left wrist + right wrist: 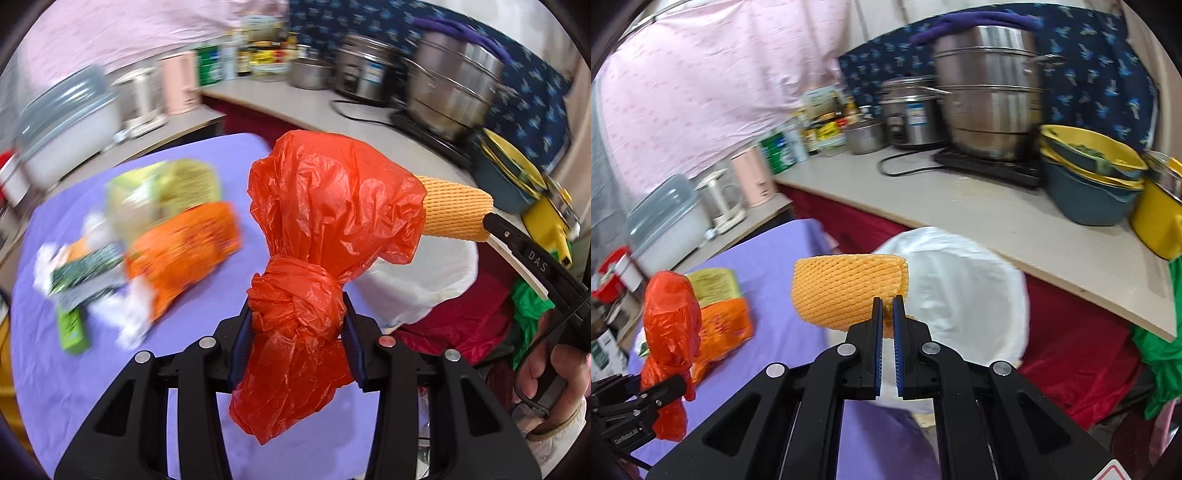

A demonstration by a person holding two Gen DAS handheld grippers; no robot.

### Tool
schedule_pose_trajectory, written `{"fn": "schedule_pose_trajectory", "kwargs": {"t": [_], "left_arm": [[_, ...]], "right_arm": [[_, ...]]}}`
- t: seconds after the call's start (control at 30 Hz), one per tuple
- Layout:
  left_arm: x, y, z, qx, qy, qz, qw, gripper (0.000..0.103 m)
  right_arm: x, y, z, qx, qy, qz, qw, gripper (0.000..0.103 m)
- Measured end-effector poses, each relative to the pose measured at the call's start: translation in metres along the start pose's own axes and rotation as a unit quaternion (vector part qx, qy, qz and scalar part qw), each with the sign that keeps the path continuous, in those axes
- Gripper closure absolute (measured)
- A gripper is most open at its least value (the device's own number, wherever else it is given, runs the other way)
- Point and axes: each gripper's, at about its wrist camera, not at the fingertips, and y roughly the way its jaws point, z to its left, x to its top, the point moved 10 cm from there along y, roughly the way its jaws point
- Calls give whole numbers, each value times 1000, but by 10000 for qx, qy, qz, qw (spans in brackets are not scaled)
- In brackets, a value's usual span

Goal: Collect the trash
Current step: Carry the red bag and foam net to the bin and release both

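A: Red plastic bag point(325, 229): thin film, crumpled, light, soft, likely slippery under the pads. Knotted neck point(295, 302) the firmest hold; elsewhere liable to tear or slide. Held in the air above the purple worktop point(74, 387), bulb end up, loose tail hanging below the knot

B: Left claw point(295, 332): clamped on that knot, narrow, film bulging past both pads. Pointed forward and slightly up over the worktop

A: Orange foam net sleeve point(849, 291): springy, near weightless, compressible, rough enough not to slip. Pinched at one lower edge; remainder cantilevered out to the left, sagging little

B: Right claw point(887, 317): nearly closed, a fold of net between the pads. Raised at the worktop edge, just before the white-lined bin point(960, 288). Hand on the trigger handle visible in the left view

A: Judged next: both pieces released over the bin; light items, drift on release possible

B: Remaining on the worktop, blurred: orange packet point(181, 254), yellow-green packet point(166, 192), white paper scraps point(122, 317). Beyond: kitchen counter with steel pots point(990, 92) and stacked bowls point(1089, 173)
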Motion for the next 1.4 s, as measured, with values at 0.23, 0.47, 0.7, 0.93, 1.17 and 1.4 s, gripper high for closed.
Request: {"fn": "schedule_pose_trajectory", "kwargs": {"t": [0.23,0.47,0.7,0.93,1.17,1.4], "left_arm": [[21,59,-77,-578,430,425,9965,62],[22,110,-118,-842,586,851,9911,61],[24,129,-129,-810,703,867,9904,49],[41,115,-119,-694,663,424,9945,24],[55,100,-101,-652,407,251,9967,24],[66,76,-77,-509,191,-62,9985,23]], "right_arm": [[4,14,-68,-637,251,45,9976,97],[2,33,-101,-956,472,204,9941,97],[-1,42,-103,-952,571,258,9935,90],[8,35,-90,-840,565,89,9948,65],[15,26,-70,-665,522,-18,9964,58],[24,12,-41,-468,375,-159,9981,49]]}}
